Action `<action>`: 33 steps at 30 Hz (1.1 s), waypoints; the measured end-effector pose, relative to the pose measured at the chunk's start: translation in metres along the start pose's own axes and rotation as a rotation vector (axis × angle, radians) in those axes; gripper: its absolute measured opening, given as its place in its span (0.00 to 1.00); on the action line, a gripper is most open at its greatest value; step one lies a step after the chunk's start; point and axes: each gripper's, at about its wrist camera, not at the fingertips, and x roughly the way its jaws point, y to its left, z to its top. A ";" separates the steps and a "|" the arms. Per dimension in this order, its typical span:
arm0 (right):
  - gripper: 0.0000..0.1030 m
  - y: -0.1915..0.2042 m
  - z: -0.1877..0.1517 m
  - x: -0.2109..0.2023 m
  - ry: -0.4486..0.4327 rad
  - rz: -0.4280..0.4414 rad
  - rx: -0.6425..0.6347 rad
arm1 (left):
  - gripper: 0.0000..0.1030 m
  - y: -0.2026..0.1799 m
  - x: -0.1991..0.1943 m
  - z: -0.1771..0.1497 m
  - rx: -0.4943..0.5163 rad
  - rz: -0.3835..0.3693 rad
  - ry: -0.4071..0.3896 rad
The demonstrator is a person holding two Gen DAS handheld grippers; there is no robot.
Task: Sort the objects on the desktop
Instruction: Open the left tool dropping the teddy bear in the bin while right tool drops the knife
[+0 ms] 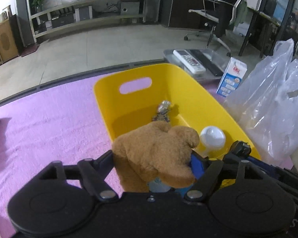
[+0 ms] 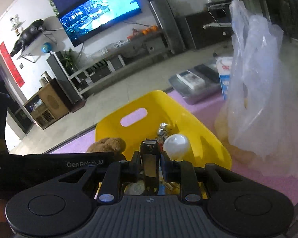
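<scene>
Brown plush teddy bear, clamped in the left tool above the yellow plastic basket's near rim, could tumble onto the desk if let go early, while the right tool nearly clenched, grips nothing visible.

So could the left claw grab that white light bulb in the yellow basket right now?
Probably not yet. The left claw is clamped around the brown plush toy, right beside the light bulb in the yellow basket. It would likely have to drop the toy first.
</scene>
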 end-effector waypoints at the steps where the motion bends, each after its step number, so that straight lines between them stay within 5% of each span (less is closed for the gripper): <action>1: 0.28 0.000 0.000 -0.001 -0.008 0.003 0.007 | 0.81 -0.003 -0.002 -0.002 0.002 0.007 -0.002; 7: 0.49 -0.004 0.003 -0.003 -0.035 -0.009 0.036 | 0.93 -0.004 -0.013 -0.009 0.006 0.075 -0.034; 12: 0.92 -0.006 0.005 -0.002 -0.074 0.012 0.079 | 1.00 0.012 -0.024 -0.012 -0.016 0.118 -0.053; 14: 0.99 -0.003 0.007 -0.003 -0.092 0.039 0.086 | 1.00 0.017 -0.031 -0.015 -0.017 0.131 -0.047; 21: 1.00 0.025 0.009 -0.030 -0.016 0.069 0.030 | 1.00 0.035 -0.074 -0.037 -0.006 0.090 -0.090; 26: 1.00 0.040 -0.002 -0.063 0.021 -0.051 -0.033 | 1.00 0.047 -0.090 -0.063 -0.069 -0.002 -0.077; 30: 1.00 0.041 -0.023 -0.079 0.017 -0.175 -0.071 | 1.00 0.051 -0.087 -0.089 -0.098 0.009 -0.003; 33: 1.00 0.038 -0.041 -0.080 0.097 -0.224 -0.097 | 1.00 0.051 -0.088 -0.110 -0.089 0.019 0.007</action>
